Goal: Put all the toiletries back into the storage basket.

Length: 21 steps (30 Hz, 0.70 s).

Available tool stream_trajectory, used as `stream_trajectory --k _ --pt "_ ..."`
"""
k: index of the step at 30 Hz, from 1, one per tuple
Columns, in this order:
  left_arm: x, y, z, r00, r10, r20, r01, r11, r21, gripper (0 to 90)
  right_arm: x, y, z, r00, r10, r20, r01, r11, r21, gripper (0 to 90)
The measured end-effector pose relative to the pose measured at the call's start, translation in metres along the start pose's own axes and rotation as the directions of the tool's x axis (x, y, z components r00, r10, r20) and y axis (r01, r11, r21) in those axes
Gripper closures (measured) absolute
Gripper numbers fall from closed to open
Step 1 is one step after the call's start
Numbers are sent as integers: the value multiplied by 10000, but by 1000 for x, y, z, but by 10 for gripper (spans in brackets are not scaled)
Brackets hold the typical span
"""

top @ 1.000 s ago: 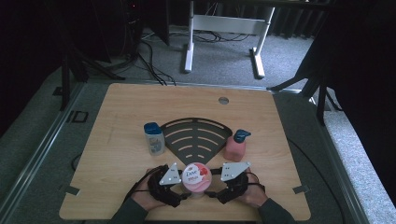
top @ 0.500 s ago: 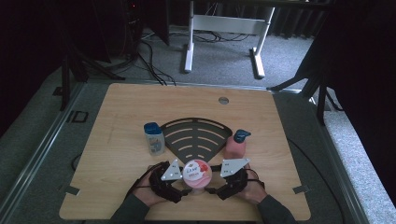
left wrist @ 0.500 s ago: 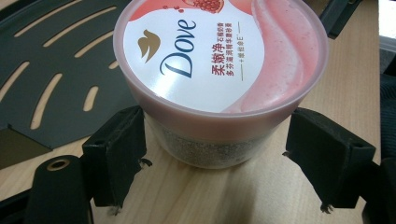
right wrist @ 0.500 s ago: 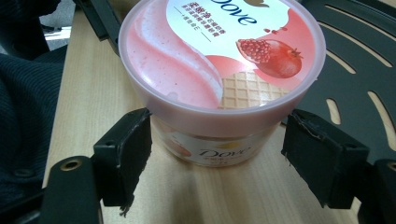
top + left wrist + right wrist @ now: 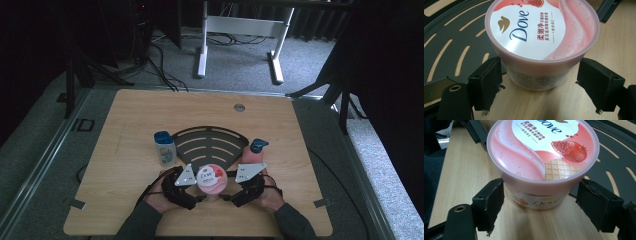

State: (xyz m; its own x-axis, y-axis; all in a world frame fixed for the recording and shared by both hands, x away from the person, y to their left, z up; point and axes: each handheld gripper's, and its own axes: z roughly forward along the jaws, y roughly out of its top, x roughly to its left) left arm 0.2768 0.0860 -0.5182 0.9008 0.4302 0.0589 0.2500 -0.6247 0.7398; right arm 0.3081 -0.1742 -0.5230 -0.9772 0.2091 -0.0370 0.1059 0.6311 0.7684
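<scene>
high view puts the two hand-held grippers closest to me, at the near edge of the pale wooden table, one on either side of a round pink dove tub with a printed lid. the left gripper and the right gripper sat a touch farther out a second ago and have drawn in toward the tub, which itself has hardly moved on the bare wood just in front of the rack. in the left gripper view the tub stands between wide black jaws, the left jaw close under the lid's rim and the right one with a gap beside it; the right gripper view shows the same tub framed by spread jaws, neither visibly pressing. i read that as both tongs open and lined up, so a squeeze on the tub looks like the next thing, though which one takes it i cannot say. beyond it lies one flat black fan-shaped slotted rack. left of that stands one small clear bottle with a blue cap; right of it, one pink bottle with a dark blue cap. count: one tub, two bottles, one rack, two grippers.
</scene>
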Motion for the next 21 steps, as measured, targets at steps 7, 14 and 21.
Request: stream_trajectory --k 7,14,21 --pt "8 2 3 9998 30 -175 -28 10000 75 206 -8 3 4 10000 3 87 -3 10000 82 222" --pt "19 3 4 9996 -60 -293 63 9999 83 206 -18 6 9 9998 34 178 -35 10000 81 222" --pt "26 6 7 9988 -93 -487 99 9999 112 206 -26 10 12 9993 104 359 -107 9999 83 222"
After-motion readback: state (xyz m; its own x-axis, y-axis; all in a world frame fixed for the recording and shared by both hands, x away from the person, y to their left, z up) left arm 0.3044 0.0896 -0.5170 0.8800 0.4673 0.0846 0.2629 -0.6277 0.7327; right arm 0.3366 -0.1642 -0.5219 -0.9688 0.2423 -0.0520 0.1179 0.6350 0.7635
